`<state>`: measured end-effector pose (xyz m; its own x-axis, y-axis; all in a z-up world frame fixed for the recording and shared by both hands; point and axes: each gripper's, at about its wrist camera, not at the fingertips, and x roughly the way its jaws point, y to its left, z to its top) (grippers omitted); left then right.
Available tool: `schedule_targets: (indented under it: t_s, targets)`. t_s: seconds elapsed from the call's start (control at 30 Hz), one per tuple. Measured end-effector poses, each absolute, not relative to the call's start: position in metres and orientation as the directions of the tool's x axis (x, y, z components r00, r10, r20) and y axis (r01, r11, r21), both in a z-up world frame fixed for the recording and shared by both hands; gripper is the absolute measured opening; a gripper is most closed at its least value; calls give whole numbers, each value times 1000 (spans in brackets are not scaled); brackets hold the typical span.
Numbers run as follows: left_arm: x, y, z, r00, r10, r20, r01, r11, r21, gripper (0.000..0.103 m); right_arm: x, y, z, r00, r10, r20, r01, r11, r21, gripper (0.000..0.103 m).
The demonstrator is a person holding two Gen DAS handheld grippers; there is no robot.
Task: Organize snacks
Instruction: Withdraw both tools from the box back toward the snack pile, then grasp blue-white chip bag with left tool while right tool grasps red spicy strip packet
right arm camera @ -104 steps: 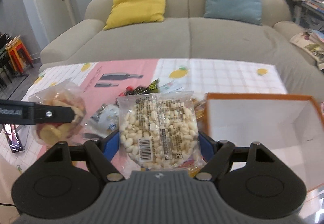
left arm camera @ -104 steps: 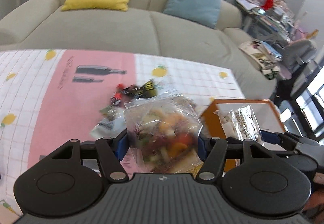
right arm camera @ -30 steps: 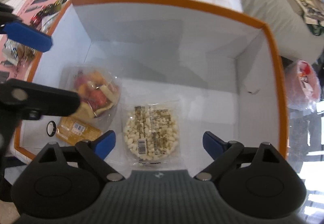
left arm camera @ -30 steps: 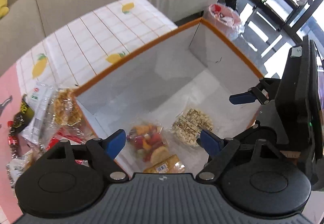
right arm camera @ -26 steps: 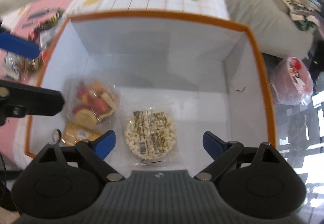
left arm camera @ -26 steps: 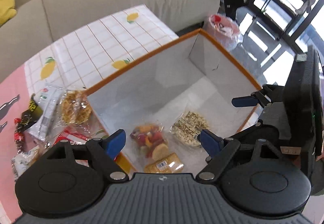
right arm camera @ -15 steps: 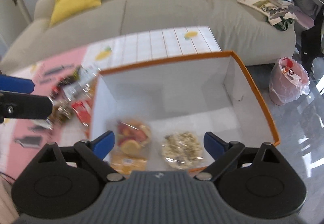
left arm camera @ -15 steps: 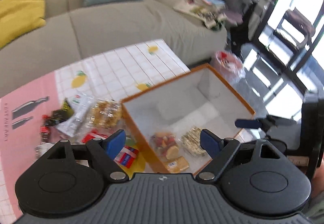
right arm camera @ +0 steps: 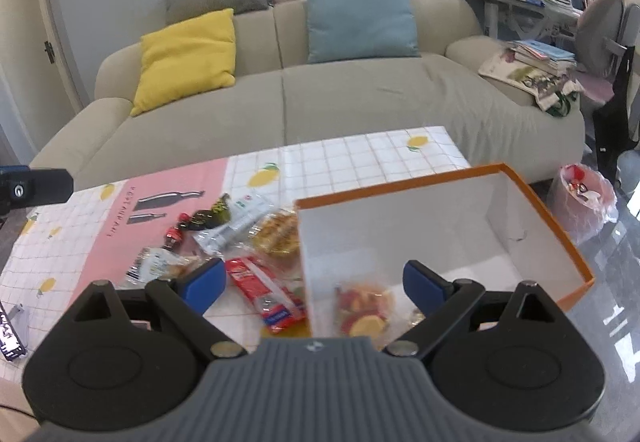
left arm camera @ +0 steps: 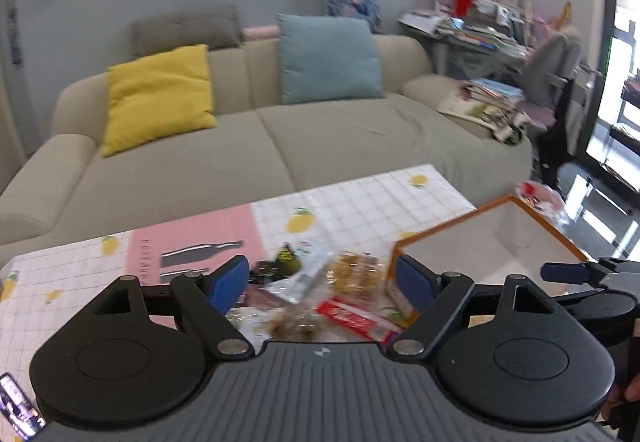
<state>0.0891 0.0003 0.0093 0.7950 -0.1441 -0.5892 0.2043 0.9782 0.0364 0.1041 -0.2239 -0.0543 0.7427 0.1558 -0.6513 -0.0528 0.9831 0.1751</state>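
Observation:
An orange-rimmed white box point(right arm camera: 536, 202) stands at the table's right end; it also shows in the left wrist view point(left arm camera: 560, 242). A clear bag of mixed fruit snacks point(right arm camera: 364, 308) lies inside it. A pile of snacks lies left of the box: a red packet point(right arm camera: 266, 296), a bag of golden biscuits point(right arm camera: 278, 232), a white packet point(right arm camera: 236, 222), dark wrapped sweets point(right arm camera: 204, 218). My left gripper point(left arm camera: 322, 284) is open and empty above the pile. My right gripper point(right arm camera: 314, 284) is open and empty above the box's left wall.
The table wears a pink and white lemon-print cloth point(right arm camera: 360, 154). A beige sofa point(right arm camera: 320, 98) with yellow and blue cushions stands behind it. A pink bin bag point(right arm camera: 584, 198) sits on the floor right of the box. A phone point(right arm camera: 8, 326) lies at the table's left edge.
Both grippers let go of their bags in the box, then rose and tilted back up from it. The views now face the sofa, and the left gripper has moved over the snack pile.

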Motion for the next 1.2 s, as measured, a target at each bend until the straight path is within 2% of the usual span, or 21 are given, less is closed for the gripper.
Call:
schedule_targets:
  t_s: [0.1, 0.2, 0.33, 0.4, 0.57, 0.67, 0.8, 1.2]
  targets:
    - [79, 20, 1, 795, -156, -586, 180, 983, -18, 88, 100, -209, -56, 752, 169, -637, -61, 980, 188, 93]
    - [79, 40, -13, 739, -207, -641, 185, 977, -103, 78, 95, -195, -60, 754, 176, -633, -76, 980, 183, 90]
    - [85, 60, -36, 631, -258, -732, 147, 966, -214, 61, 90, -174, -73, 735, 180, -653, -122, 983, 135, 81]
    - [85, 70, -51, 604, -253, -756, 116, 966, -230, 58, 89, -165, -82, 726, 173, -666, -138, 985, 105, 73]
    - [87, 81, -73, 575, -241, -782, 84, 968, -237, 60, 93, -148, -103, 692, 191, -697, -188, 979, 81, 70]
    - [88, 86, -84, 569, -221, -792, 70, 973, -221, 69, 97, -139, -114, 680, 189, -708, -216, 975, 54, 69]
    - [97, 92, -98, 565, -192, -802, 50, 979, -199, 85, 106, -123, -131, 671, 180, -719, -262, 965, -2, 68]
    - [142, 102, -128, 544, -156, -824, 3, 983, -184, 89, 159, -83, -187, 639, 63, -767, -333, 921, -202, 68]
